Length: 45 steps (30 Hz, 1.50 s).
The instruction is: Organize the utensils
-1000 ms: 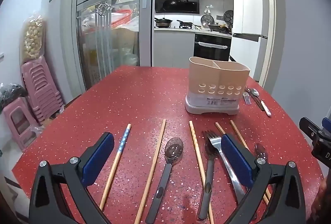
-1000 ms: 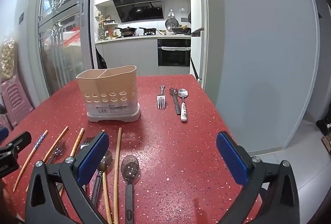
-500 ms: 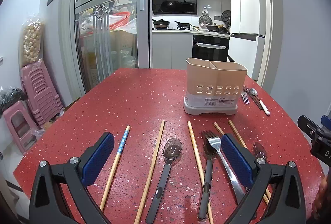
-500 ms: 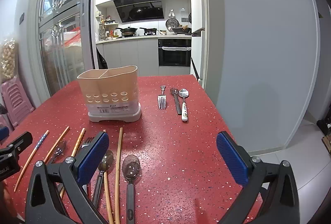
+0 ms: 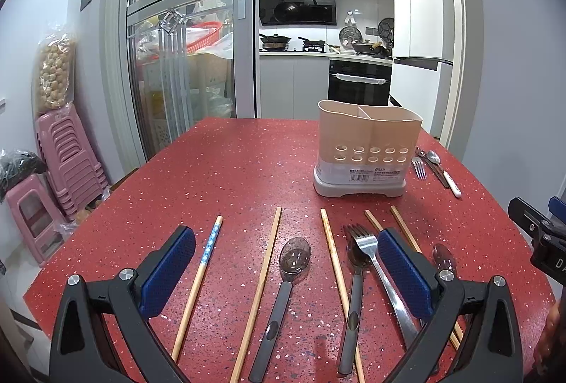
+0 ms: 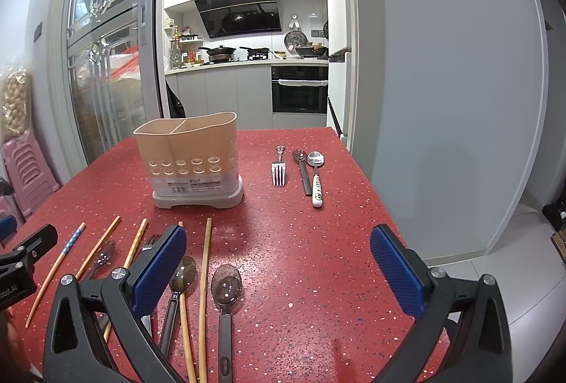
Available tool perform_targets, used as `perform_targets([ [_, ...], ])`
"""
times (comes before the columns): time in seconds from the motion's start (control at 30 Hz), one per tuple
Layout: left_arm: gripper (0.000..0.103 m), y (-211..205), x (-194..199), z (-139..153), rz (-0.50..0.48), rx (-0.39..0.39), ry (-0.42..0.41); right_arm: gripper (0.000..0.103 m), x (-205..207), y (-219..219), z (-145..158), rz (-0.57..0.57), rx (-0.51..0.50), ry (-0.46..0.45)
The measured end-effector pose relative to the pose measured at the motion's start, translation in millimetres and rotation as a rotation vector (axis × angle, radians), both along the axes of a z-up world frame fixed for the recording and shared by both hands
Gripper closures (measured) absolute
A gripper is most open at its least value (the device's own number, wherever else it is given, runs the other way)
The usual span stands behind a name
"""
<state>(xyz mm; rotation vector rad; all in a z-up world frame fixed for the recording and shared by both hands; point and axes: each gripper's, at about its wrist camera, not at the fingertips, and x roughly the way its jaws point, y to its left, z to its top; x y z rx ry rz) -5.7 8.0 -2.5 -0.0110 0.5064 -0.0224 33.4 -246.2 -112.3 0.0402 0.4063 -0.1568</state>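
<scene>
A beige two-compartment utensil holder (image 5: 366,149) (image 6: 192,160) stands on the red table (image 5: 230,178), apparently empty. In front of it lie several wooden chopsticks (image 5: 260,287), a blue-patterned chopstick (image 5: 203,271), dark-handled spoons (image 5: 288,280) and a steel fork (image 5: 378,270). My left gripper (image 5: 286,273) is open and empty above them. My right gripper (image 6: 279,271) is open and empty over the table's right part, with a spoon (image 6: 225,298) and chopstick (image 6: 204,284) below it. A small fork (image 6: 278,167) and two spoons (image 6: 316,176) lie right of the holder.
The table's right edge (image 6: 371,192) drops to a tiled floor by a grey wall. Pink stools (image 5: 67,163) are stacked left of the table. A glass sliding door (image 5: 180,64) and kitchen lie behind.
Both grippers have drawn back and up slightly, so the holder and utensils look a little farther away. Nothing was taken hold of.
</scene>
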Motion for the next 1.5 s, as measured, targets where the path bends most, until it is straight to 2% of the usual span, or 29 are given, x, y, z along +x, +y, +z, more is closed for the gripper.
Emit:
perform_targets([
  [1.5, 0.000, -2.2, 0.3, -2.0, -0.003, 0.001, 0.004, 0.000, -3.1, 0.0, -2.2, -0.002, 0.007, -0.002],
])
